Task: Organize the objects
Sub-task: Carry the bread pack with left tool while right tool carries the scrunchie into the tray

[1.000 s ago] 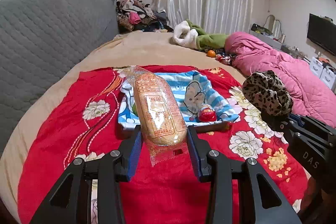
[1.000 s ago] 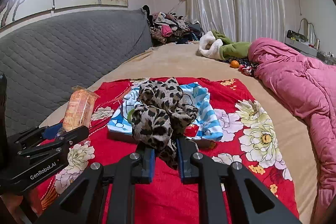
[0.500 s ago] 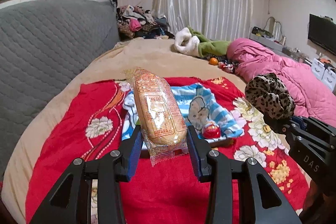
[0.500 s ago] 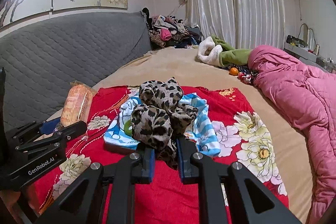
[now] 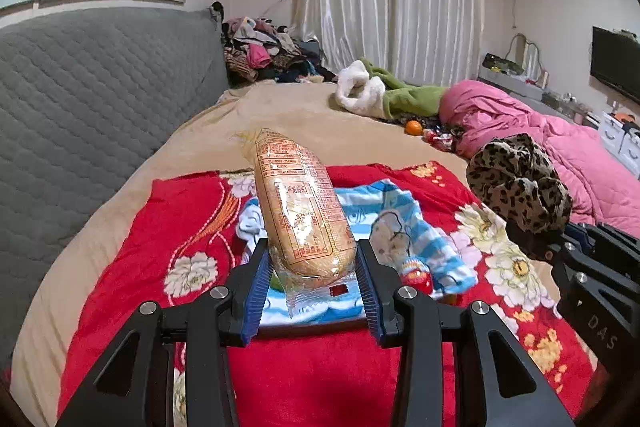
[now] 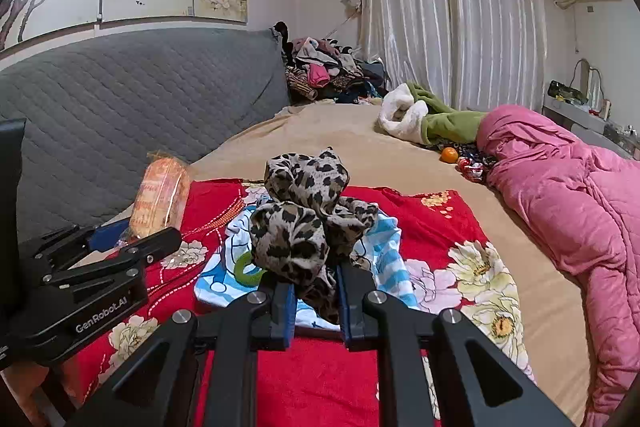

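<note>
Two grippers are each holding one thing above the bed. The left gripper (image 5: 312, 279) is gripping the near end of one packet of biscuits (image 5: 300, 211) between its jaws, and the right gripper (image 6: 316, 287) has its jaws narrowed on one bundle of leopard-print cloth (image 6: 308, 219). Compared with a second ago, both are sitting higher and further back: the red blanket (image 5: 320, 379) is now lying lower in both views, and more of the tan bedsheet (image 5: 320, 115) is showing beyond it.

The packet is a long clear wrapper with orange print over pale brown biscuits, tilting up and away from the jaws. The cloth is a crumpled tan and black wad, bulging above the jaws.

Under both grippers one blue-and-white striped cloth (image 5: 400, 219) is lying on the blanket, with one small red ball (image 5: 416, 273) on its near edge and one green ring (image 6: 246, 269) resting on it. Further off, one orange (image 5: 413, 127) is sitting beside one pink quilt (image 6: 568, 195).
</note>
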`<state>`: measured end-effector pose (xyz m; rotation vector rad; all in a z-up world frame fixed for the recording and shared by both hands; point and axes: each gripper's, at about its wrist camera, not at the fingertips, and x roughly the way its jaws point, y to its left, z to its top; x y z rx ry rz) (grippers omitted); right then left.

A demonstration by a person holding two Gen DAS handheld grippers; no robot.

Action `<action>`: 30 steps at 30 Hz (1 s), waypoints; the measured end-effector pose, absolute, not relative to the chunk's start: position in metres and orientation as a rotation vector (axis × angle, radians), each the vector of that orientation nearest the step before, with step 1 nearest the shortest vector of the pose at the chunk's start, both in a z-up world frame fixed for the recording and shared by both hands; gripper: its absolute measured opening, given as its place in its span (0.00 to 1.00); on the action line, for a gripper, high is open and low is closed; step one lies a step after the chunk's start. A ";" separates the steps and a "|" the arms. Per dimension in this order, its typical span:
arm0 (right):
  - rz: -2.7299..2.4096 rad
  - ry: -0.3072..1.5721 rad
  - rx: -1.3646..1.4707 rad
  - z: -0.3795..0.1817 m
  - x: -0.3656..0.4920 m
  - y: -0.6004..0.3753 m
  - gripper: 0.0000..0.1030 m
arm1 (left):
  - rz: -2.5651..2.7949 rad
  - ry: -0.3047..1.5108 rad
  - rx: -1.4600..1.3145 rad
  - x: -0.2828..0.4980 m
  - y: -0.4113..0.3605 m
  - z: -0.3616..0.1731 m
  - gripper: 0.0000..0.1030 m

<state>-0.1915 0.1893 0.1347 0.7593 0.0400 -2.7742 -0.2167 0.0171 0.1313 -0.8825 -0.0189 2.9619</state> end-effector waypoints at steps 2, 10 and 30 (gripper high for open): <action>-2.772 0.038 0.756 0.135 -0.198 0.187 0.16 | 2.964 -0.025 -0.883 -0.225 0.016 0.131 0.42; -2.759 0.025 0.772 0.122 -0.232 0.176 0.16 | 2.970 -0.024 -0.885 -0.263 0.012 0.128 0.42; -2.729 -0.013 0.861 0.059 -0.316 0.153 0.16 | 2.939 -0.092 -0.953 -0.358 0.002 0.062 0.42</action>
